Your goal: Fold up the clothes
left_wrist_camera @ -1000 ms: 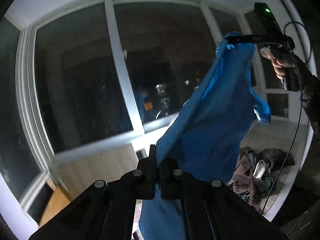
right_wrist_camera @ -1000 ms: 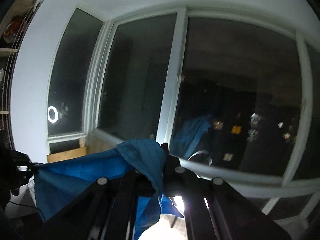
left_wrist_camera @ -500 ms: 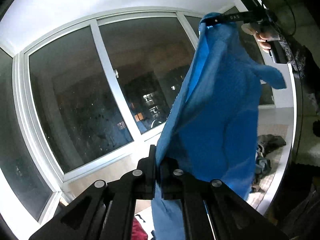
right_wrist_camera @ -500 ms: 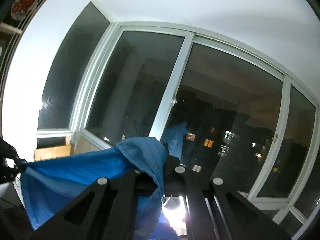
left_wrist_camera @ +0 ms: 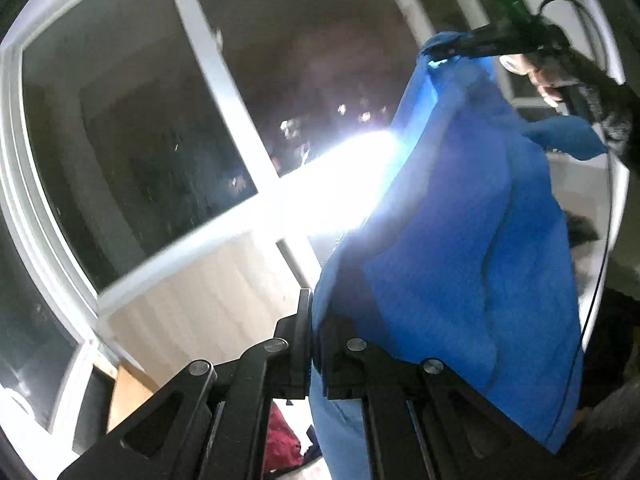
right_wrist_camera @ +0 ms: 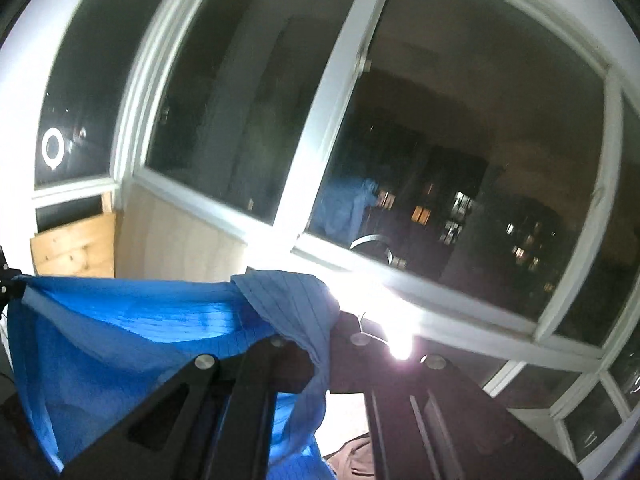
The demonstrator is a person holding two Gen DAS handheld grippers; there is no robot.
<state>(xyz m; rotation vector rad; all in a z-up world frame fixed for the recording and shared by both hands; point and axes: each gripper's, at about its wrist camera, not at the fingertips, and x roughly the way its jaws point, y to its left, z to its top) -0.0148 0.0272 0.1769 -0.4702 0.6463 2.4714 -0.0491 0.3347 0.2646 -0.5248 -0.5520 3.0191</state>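
While both grippers, left [left_wrist_camera: 310, 312] and right [right_wrist_camera: 320, 332], pinch its edge with closed fingers, the blue garment [left_wrist_camera: 460, 240] hangs soft, light and limp.

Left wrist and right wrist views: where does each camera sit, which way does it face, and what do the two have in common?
Left wrist view: sits on the left claw, facing up toward the night window; it shows its own fingers shut on the blue garment, plus the right claw and the hand holding it.
Right wrist view: sits on the right claw, facing the same window; its fingers pinch the garment, and the left claw shows at the far left edge.
Shared: the garment stretched between both claws, and the window.
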